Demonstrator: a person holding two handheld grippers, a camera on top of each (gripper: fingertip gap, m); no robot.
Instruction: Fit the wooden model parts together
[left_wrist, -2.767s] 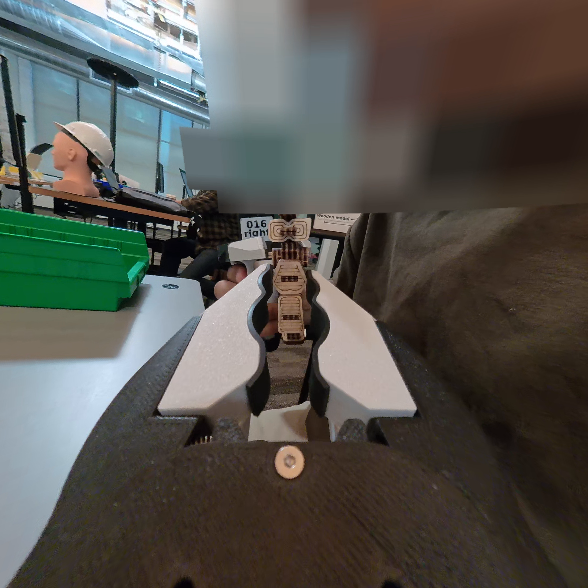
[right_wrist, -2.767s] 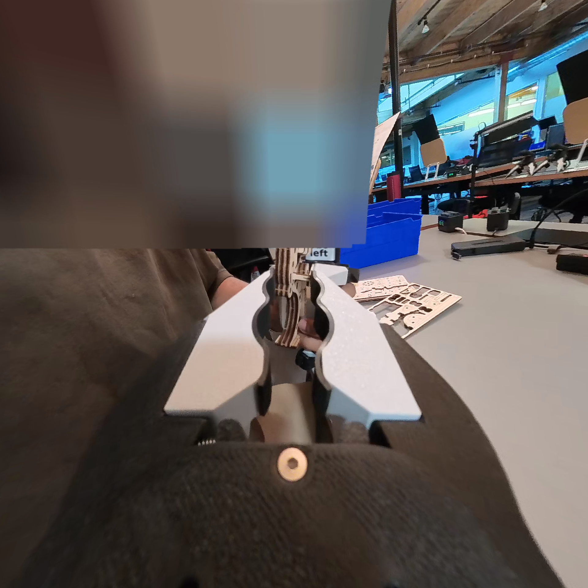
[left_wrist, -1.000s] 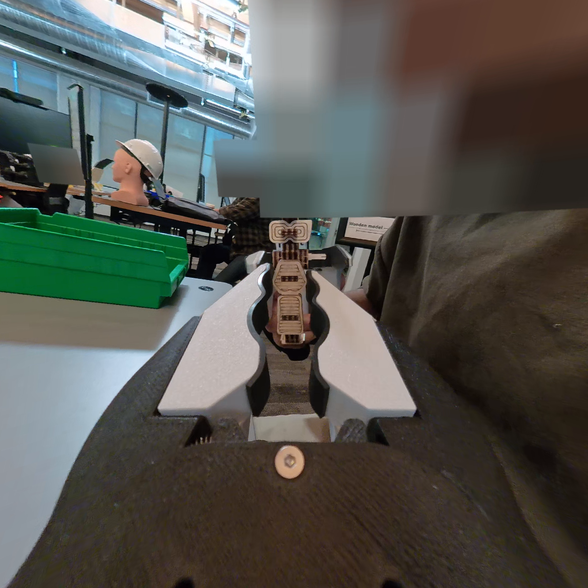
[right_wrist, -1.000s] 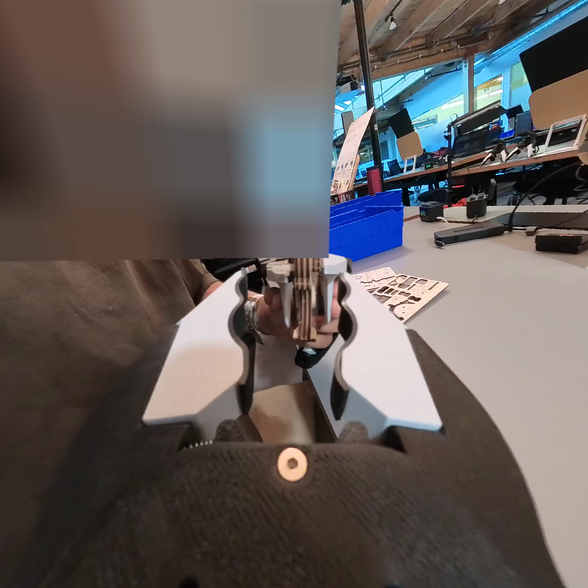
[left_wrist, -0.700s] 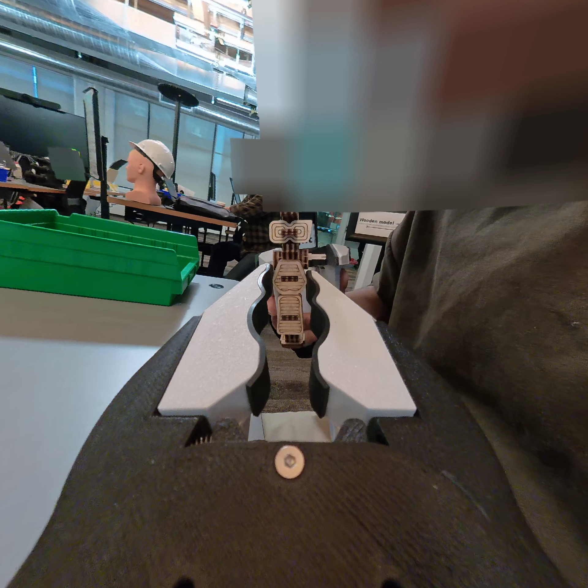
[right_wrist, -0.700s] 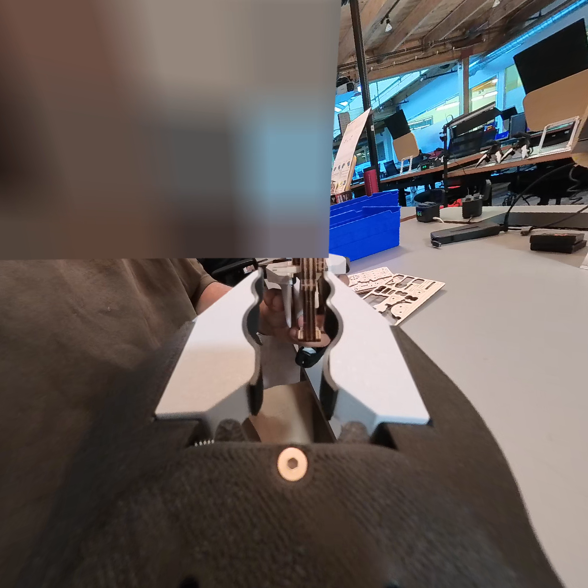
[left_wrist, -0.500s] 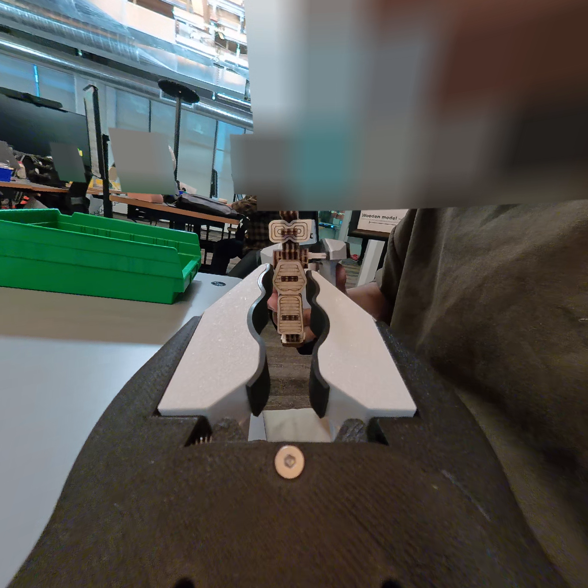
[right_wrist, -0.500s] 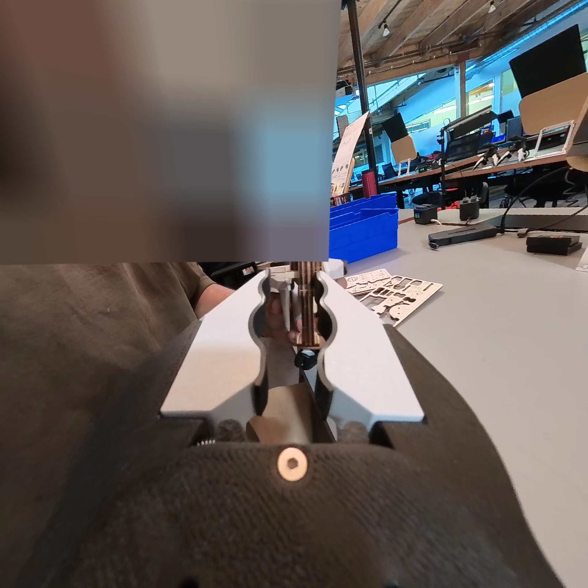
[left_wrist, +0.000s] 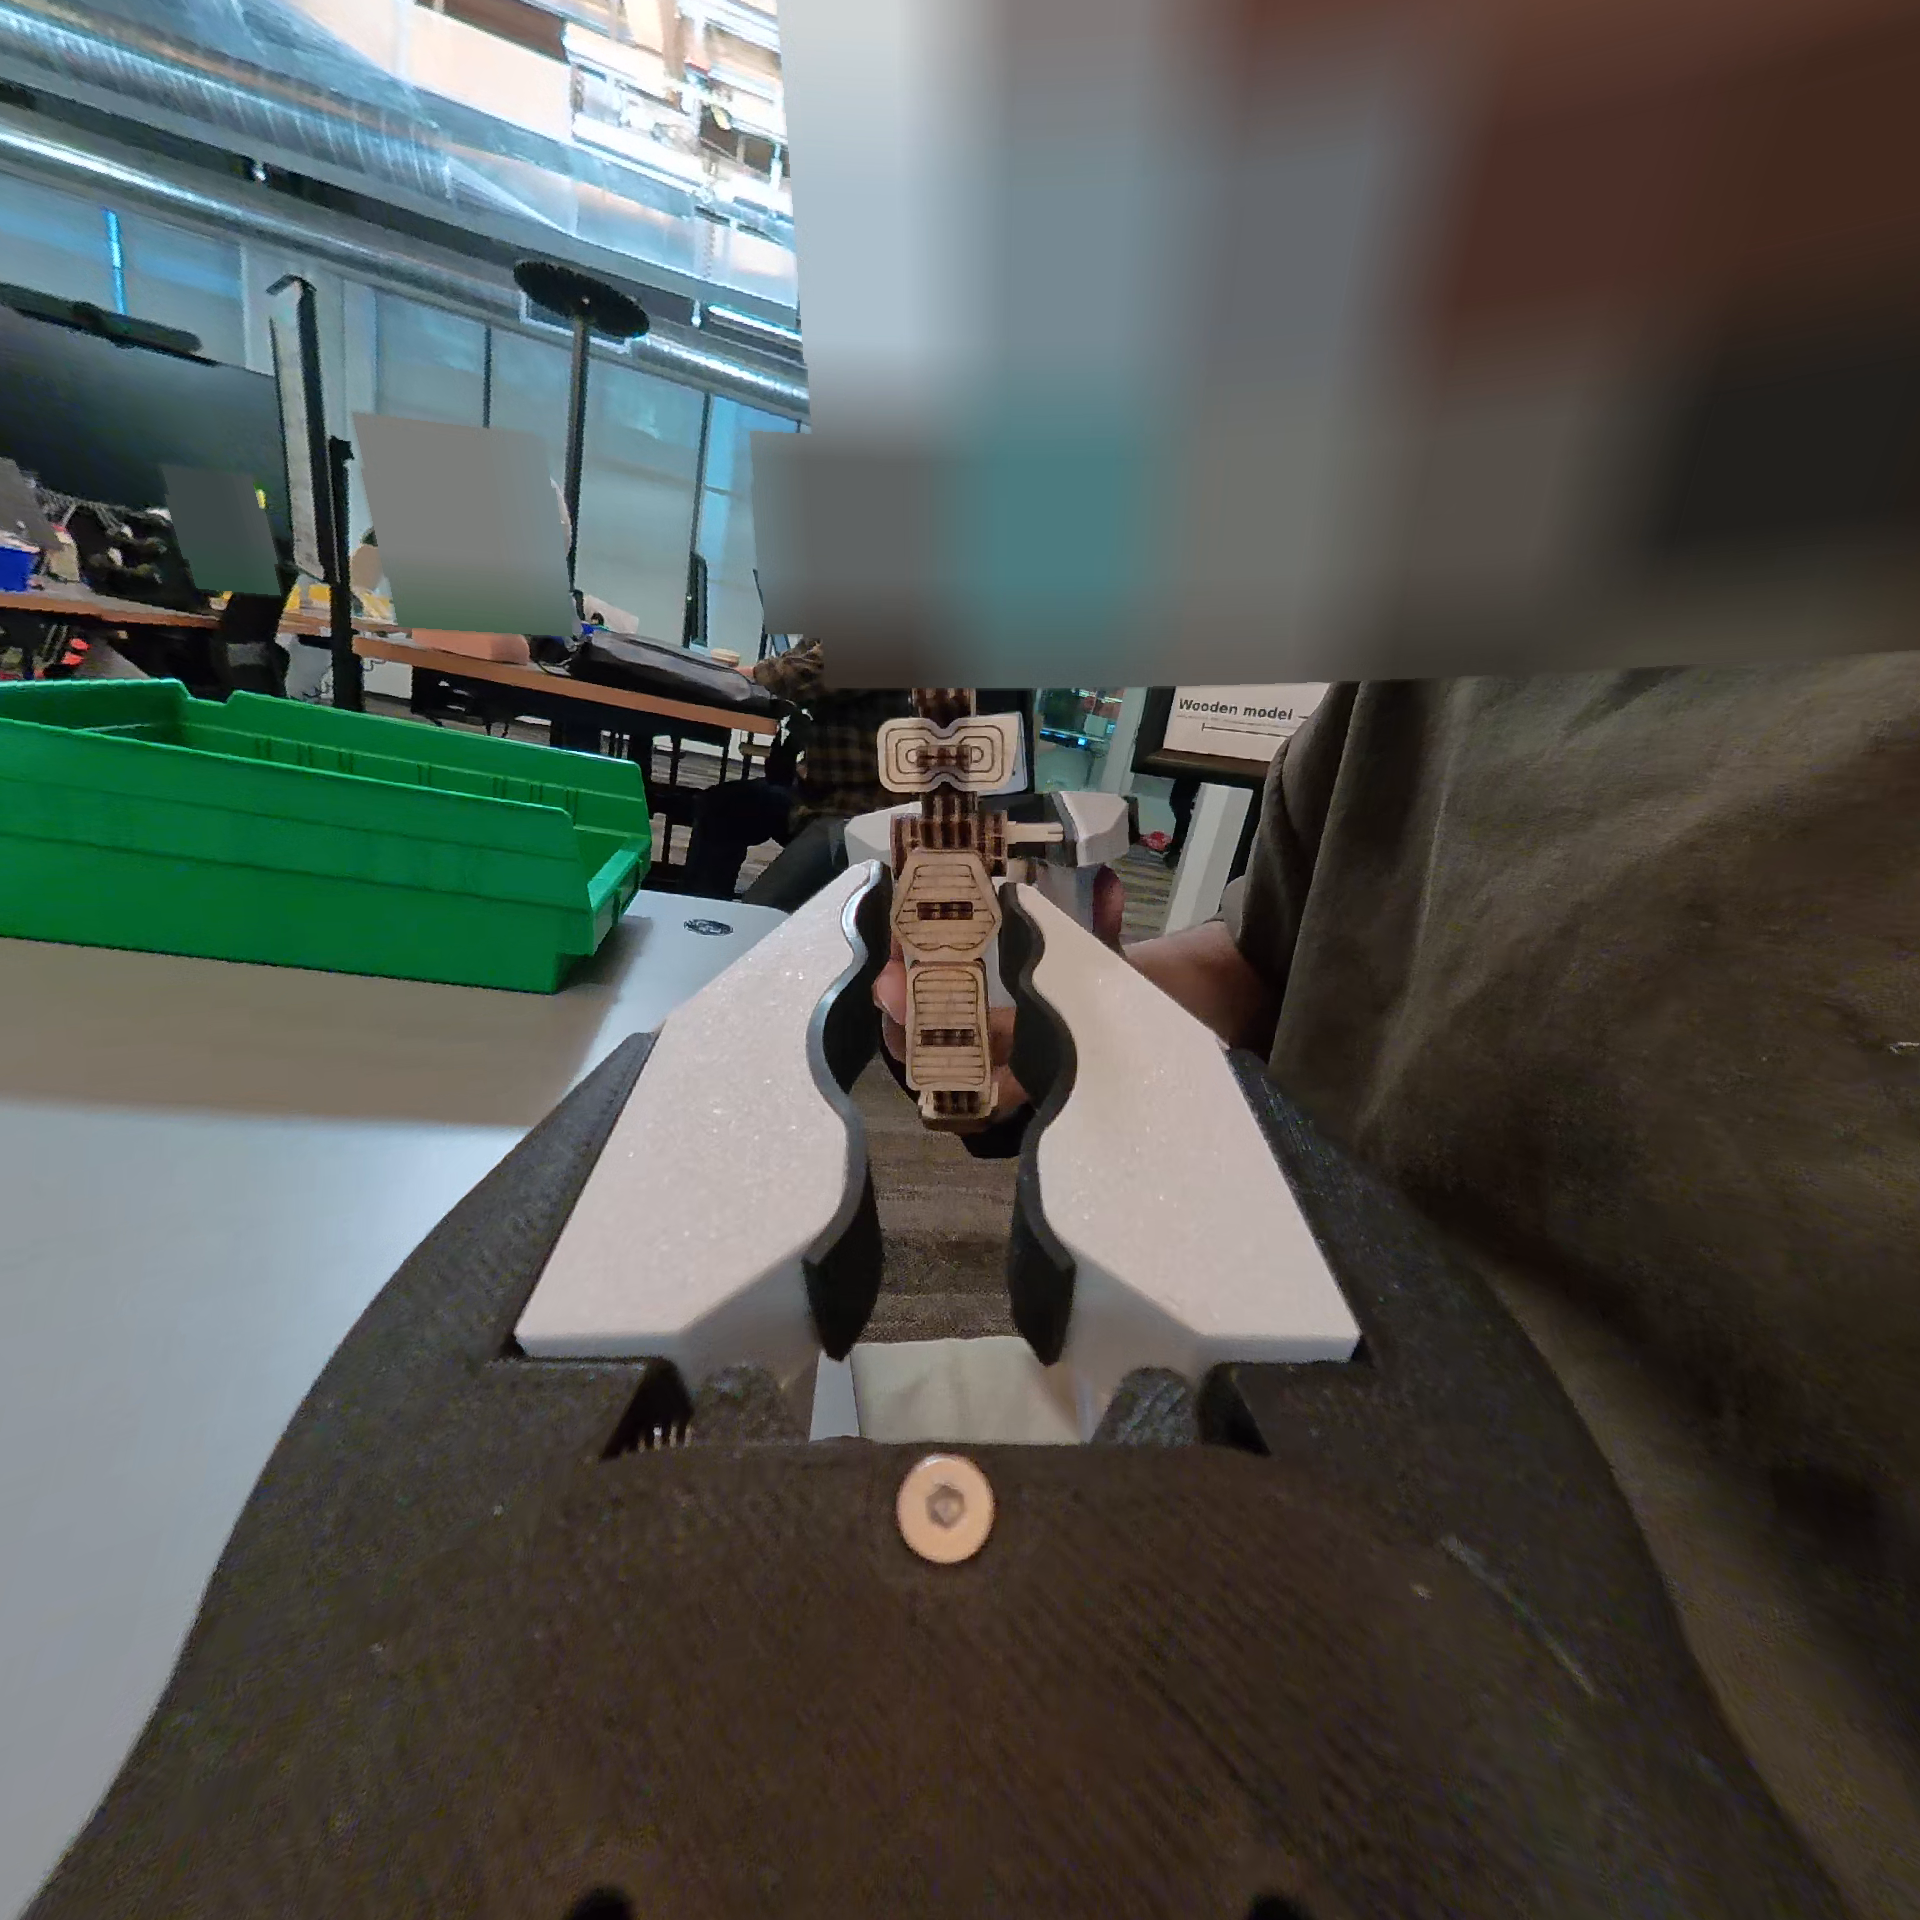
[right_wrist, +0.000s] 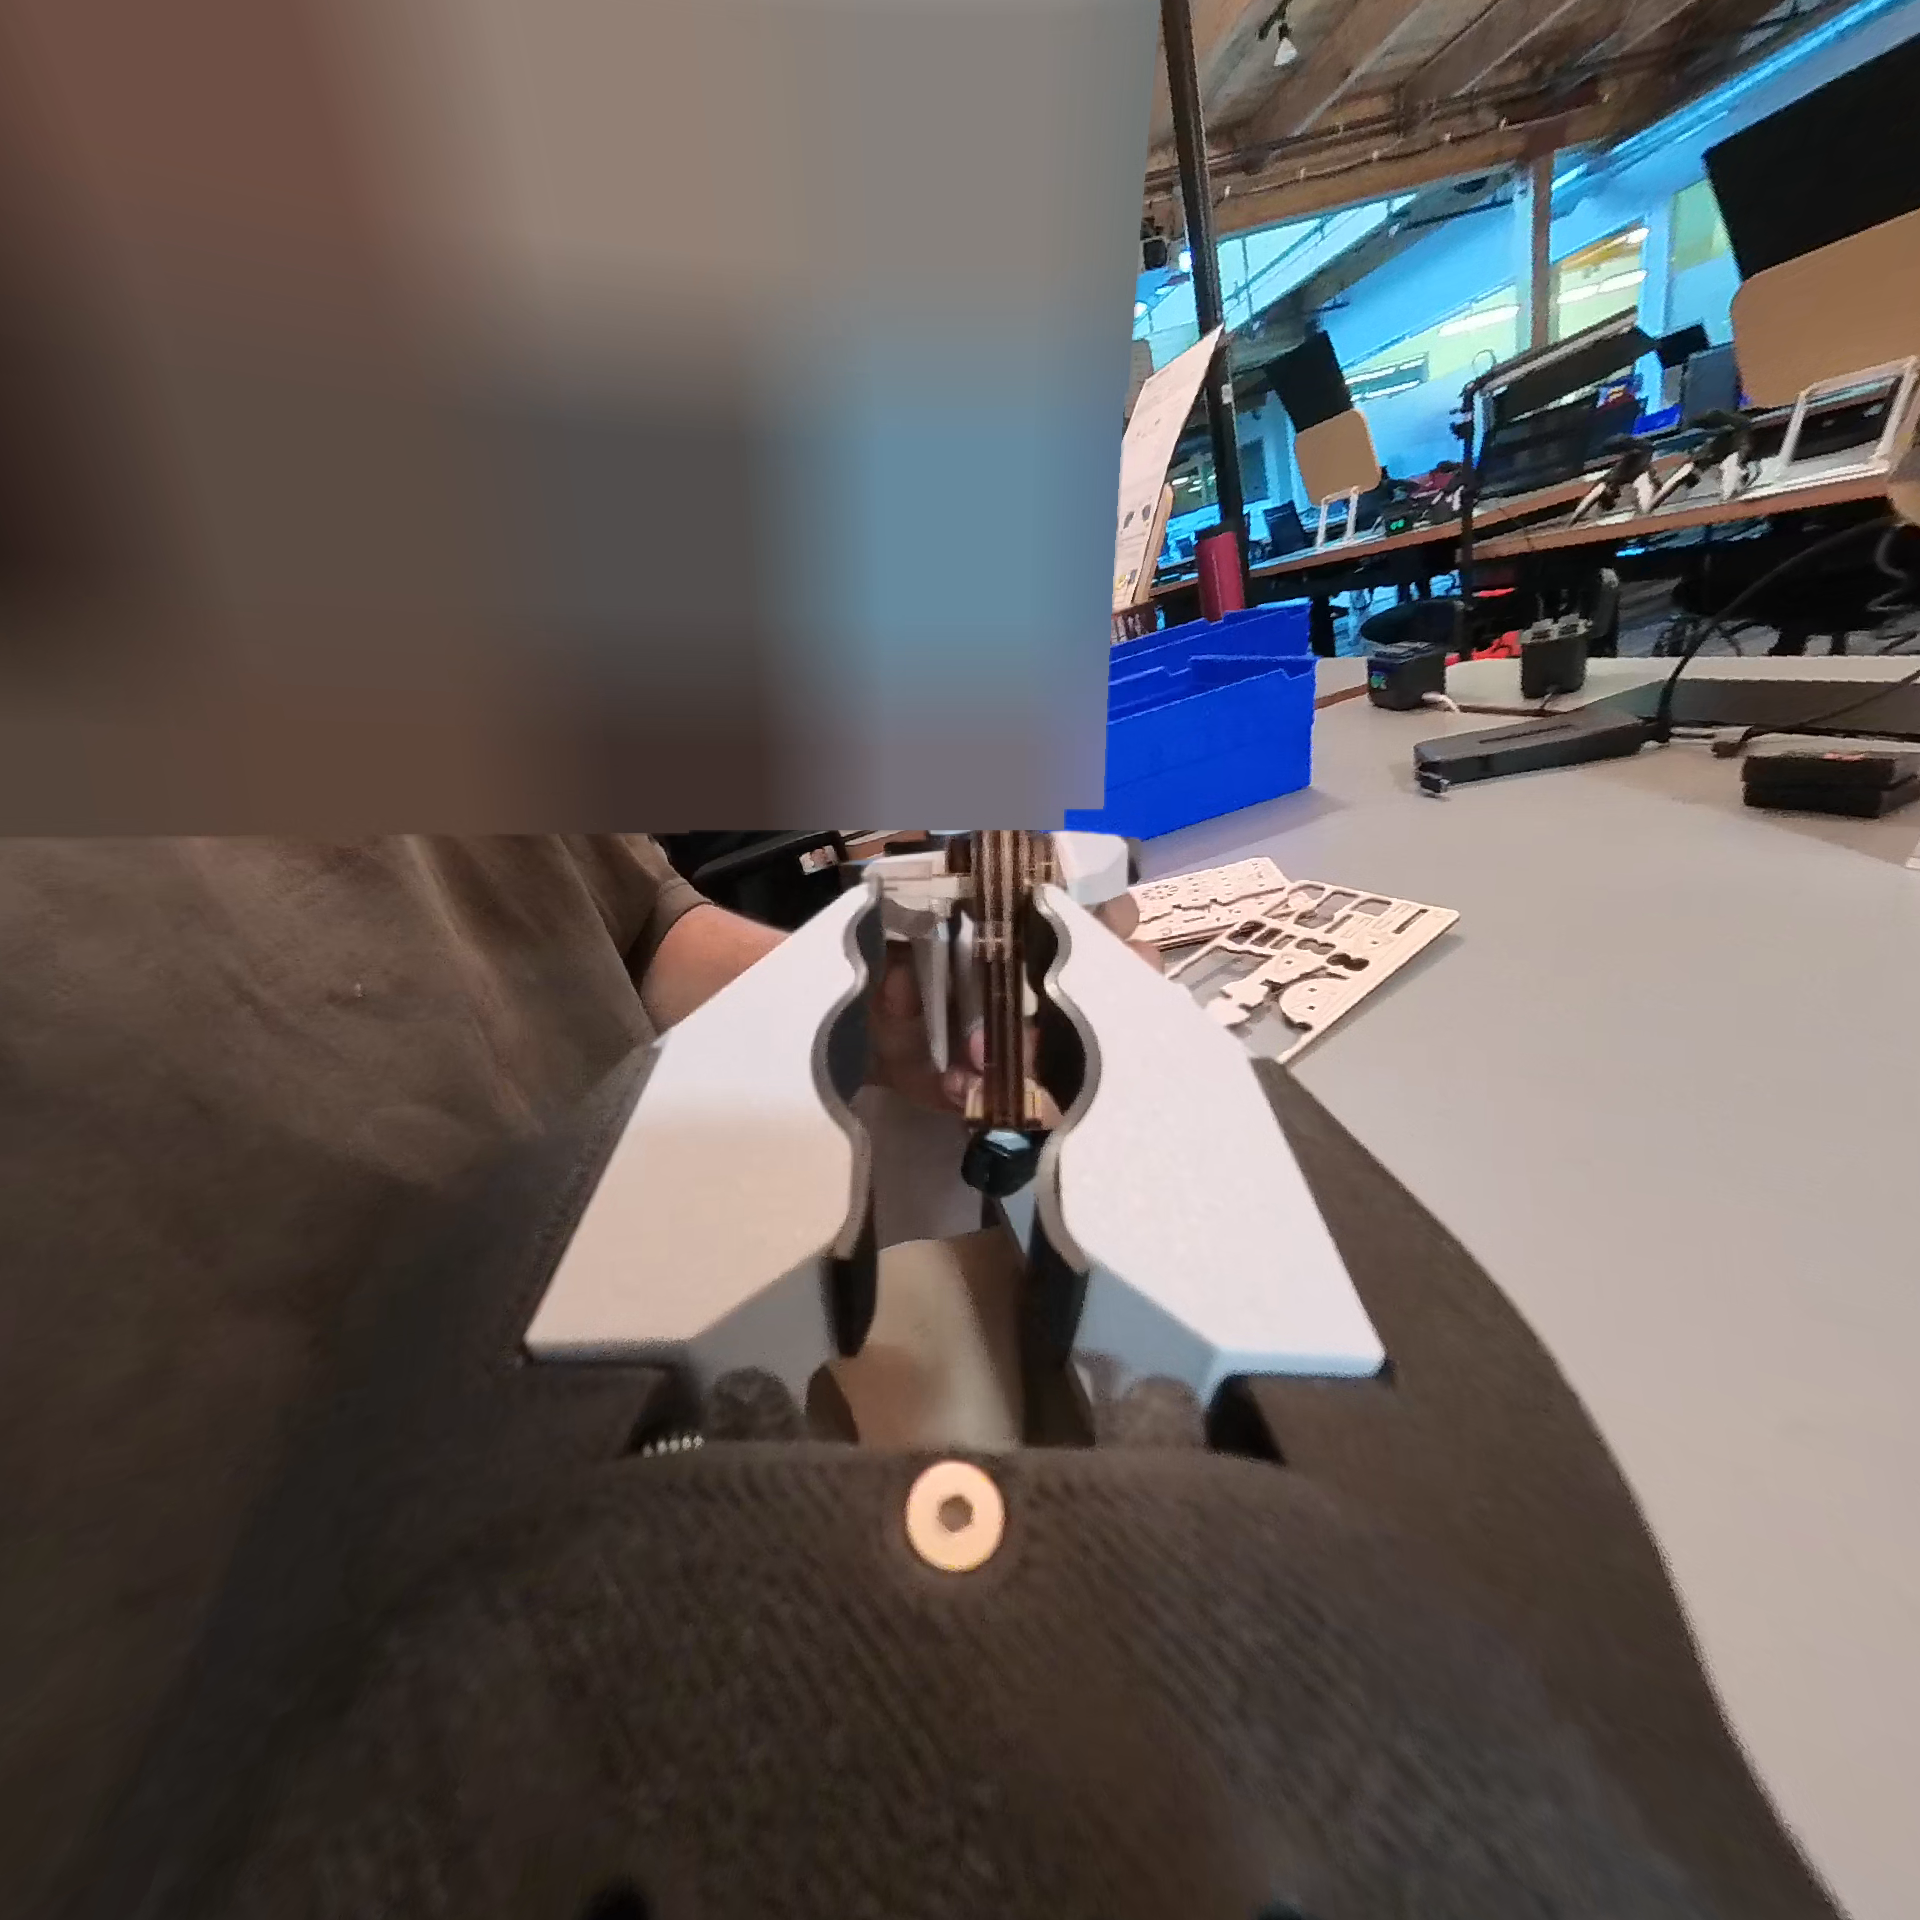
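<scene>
Green bin (left_wrist: 312, 831) left, blue bin (right_wrist: 1205, 727) – cut-out wooden sheets (right_wrist: 1288, 945) right

Open-plan workshop, long workbenches (right_wrist: 1538, 520), monitors (right_wrist: 1558, 416), green parts bin (left_wrist: 312, 831), blue bins (right_wrist: 1205, 727), exposed timber ceiling (right_wrist: 1455, 104)

My fingers (left_wrist: 727, 1122) are pale grey with black inner pads, on a black textured body. Wooden model (left_wrist: 943, 956): light tan, dark-brown burnt edges, engraved line pattern. Bin (left_wrist: 312, 831) bright green, bins (right_wrist: 1205, 717) blue, table (right_wrist: 1610, 1039) grey, sleeve (left_wrist: 1558, 987) olive-brown.
</scene>
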